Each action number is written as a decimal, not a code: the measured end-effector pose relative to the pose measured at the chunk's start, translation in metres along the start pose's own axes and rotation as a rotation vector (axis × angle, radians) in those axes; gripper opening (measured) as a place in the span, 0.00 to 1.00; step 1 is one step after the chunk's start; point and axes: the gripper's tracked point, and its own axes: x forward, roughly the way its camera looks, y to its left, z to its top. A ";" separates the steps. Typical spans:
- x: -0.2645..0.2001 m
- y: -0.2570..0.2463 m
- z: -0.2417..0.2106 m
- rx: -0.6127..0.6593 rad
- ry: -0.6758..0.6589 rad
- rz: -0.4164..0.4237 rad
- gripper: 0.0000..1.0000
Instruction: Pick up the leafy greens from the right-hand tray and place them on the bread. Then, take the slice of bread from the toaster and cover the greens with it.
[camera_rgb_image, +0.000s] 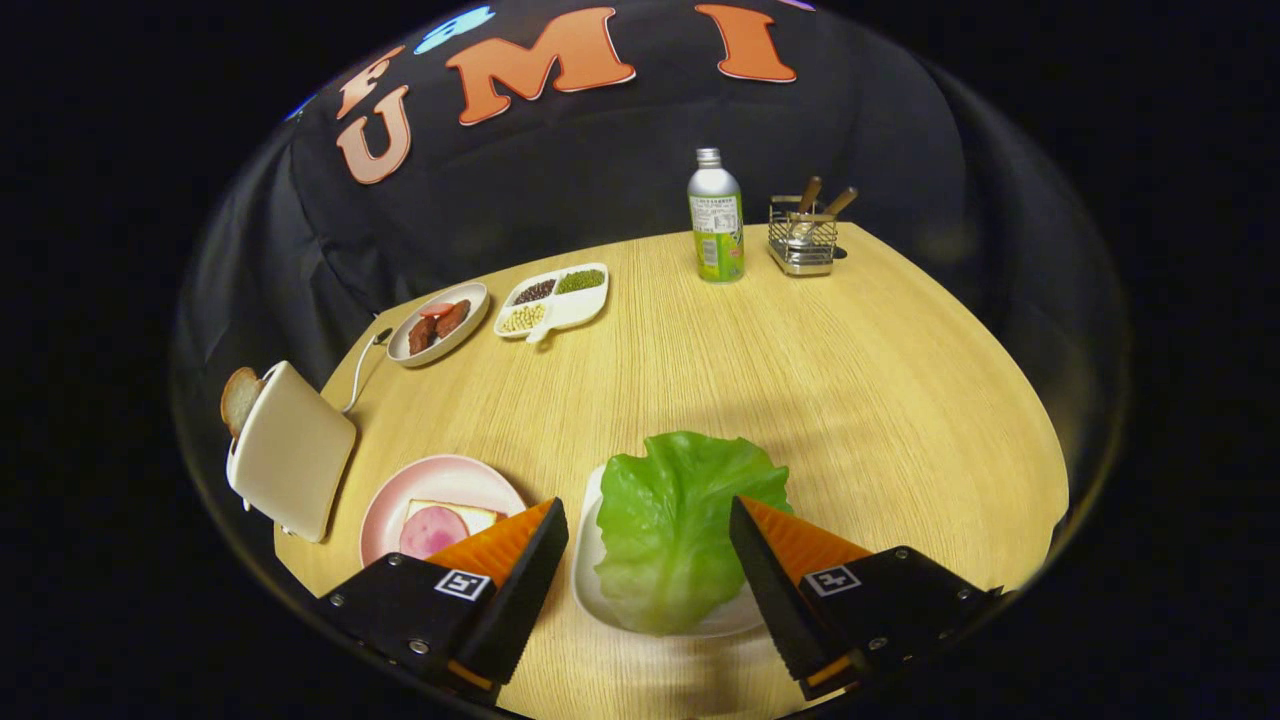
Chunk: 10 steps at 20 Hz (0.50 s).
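A green lettuce leaf (672, 525) lies on a white tray (592, 580), right between my two fingers. My gripper (648, 508) stands open above it, one fingertip on each side of the leaf, neither pressing on it. To the left of the left finger a pink plate (440, 483) carries a slice of bread (470, 512) topped with a round slice of ham (432, 530); the finger covers part of it. Further left stands a cream toaster (292, 452) with a slice of bread (238, 398) sticking out of its slot.
At the back of the wooden table (850, 400) stand a green-labelled bottle (716, 217) and a wire holder (803, 236) with utensils. A plate of sausage pieces (438, 322) and a divided dish of beans (553, 299) sit at the back left, beyond the toaster's cord (362, 365).
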 end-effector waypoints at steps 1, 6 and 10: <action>0.003 0.001 -0.003 -0.006 0.014 -0.003 0.97; 0.018 -0.007 -0.023 -0.014 0.113 -0.057 0.94; 0.027 -0.016 -0.037 -0.049 0.174 -0.104 0.90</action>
